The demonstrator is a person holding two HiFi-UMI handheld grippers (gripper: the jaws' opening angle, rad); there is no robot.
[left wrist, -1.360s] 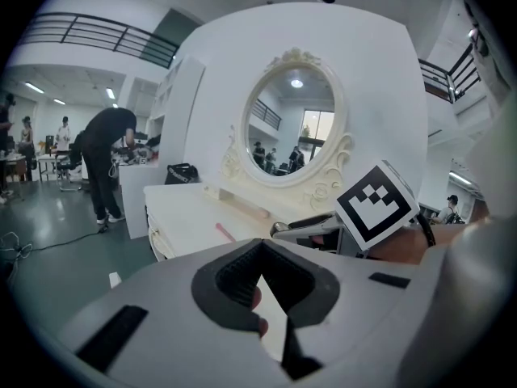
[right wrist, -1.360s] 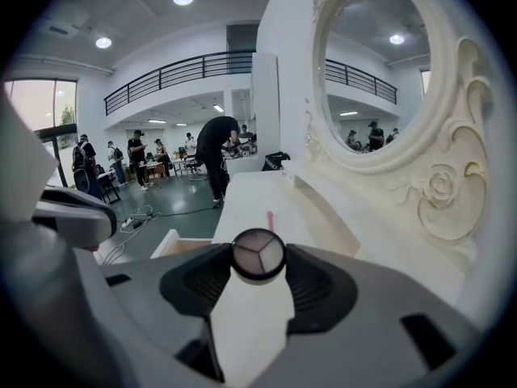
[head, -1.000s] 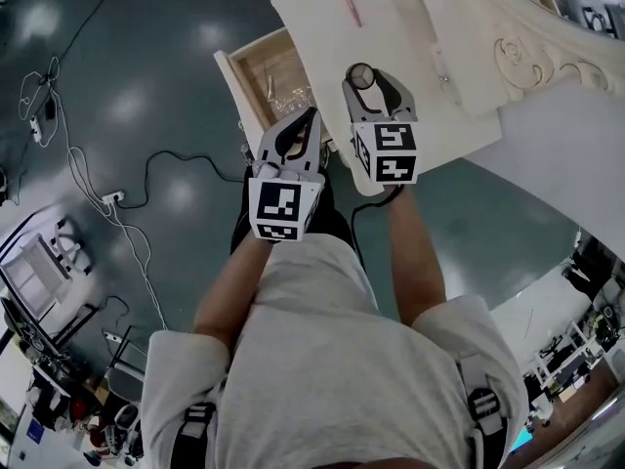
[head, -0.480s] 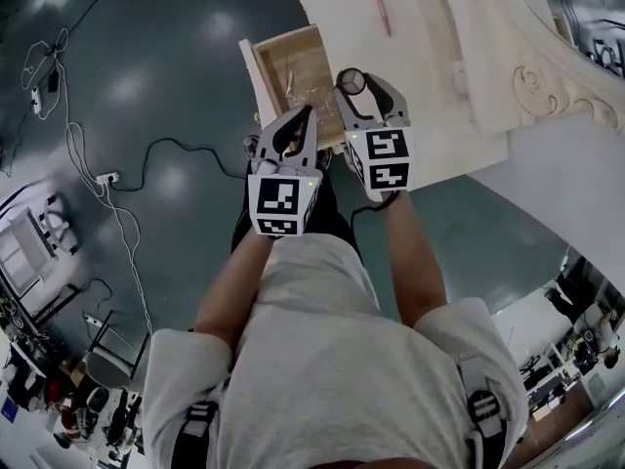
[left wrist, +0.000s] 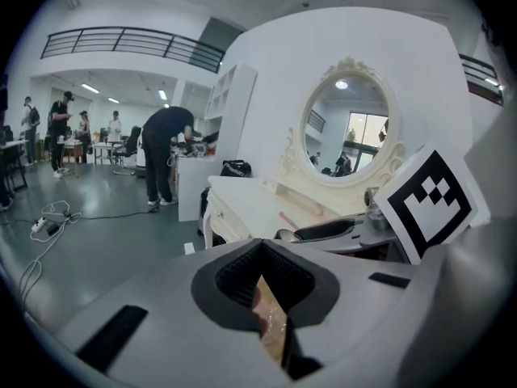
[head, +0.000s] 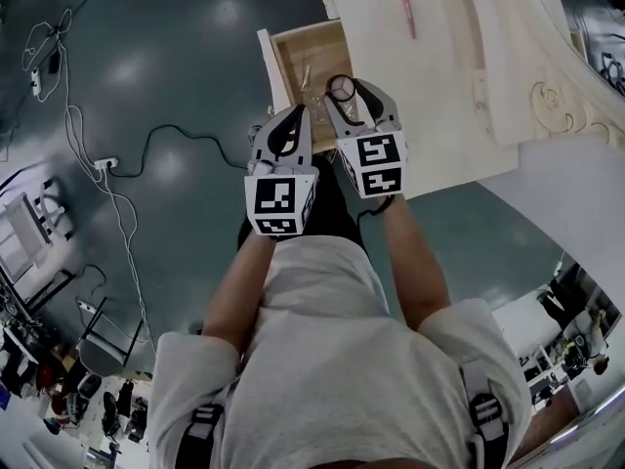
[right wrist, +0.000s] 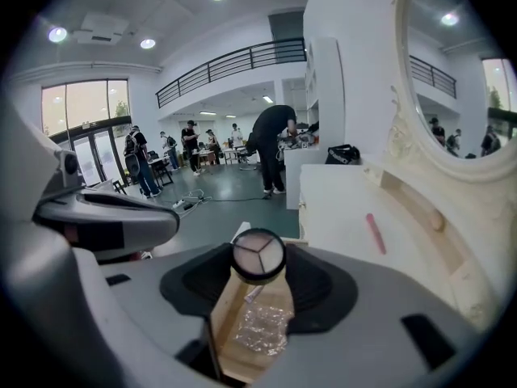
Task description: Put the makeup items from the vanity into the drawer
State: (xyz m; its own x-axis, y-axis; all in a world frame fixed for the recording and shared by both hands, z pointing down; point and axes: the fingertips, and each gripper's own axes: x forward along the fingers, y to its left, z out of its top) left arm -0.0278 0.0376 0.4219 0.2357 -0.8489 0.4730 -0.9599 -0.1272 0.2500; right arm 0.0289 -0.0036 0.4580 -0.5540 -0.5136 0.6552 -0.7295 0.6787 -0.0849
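Jaws of the right gripper [head: 343, 89] pinch the compact [right wrist: 258, 255] over the drawer [head: 290, 60].

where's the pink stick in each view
Head view: pink stick near the top edge, on the vanity top, up and right of the round compact.
Left gripper view: small, at centre, on the vanity top below the oval mirror.
Right gripper view: right of centre, to the right of the compact.
Shared landmark: the white vanity top it lies on.
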